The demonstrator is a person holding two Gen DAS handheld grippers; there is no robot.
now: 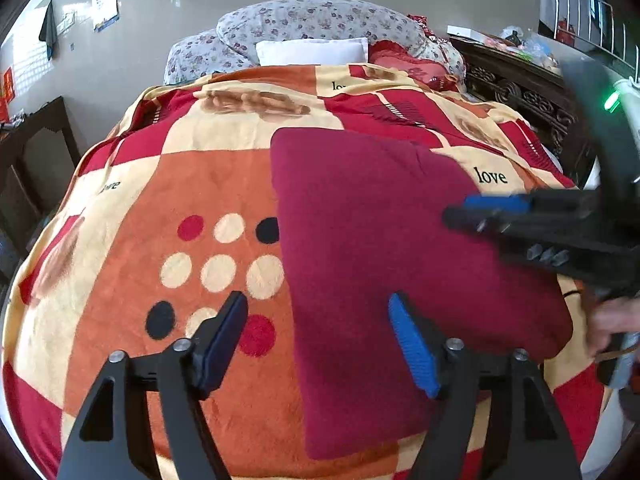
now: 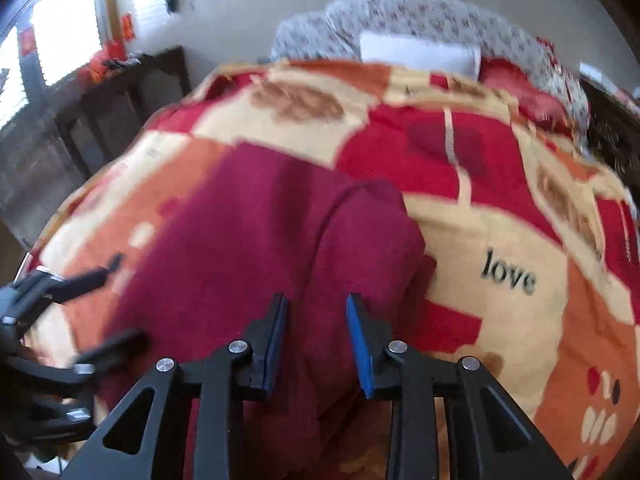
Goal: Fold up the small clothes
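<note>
A dark red folded garment lies flat on the patterned blanket. My left gripper is open and empty, hovering over the garment's left edge near its front corner. My right gripper is open and empty above the garment, which shows a raised fold along its right side. The right gripper also shows in the left wrist view, reaching in from the right over the cloth. The left gripper shows blurred at the left in the right wrist view.
The bed's blanket carries red, orange and cream squares with "love" print. A floral quilt and white pillow lie at the head. A dark carved headboard stands right, a dark cabinet left.
</note>
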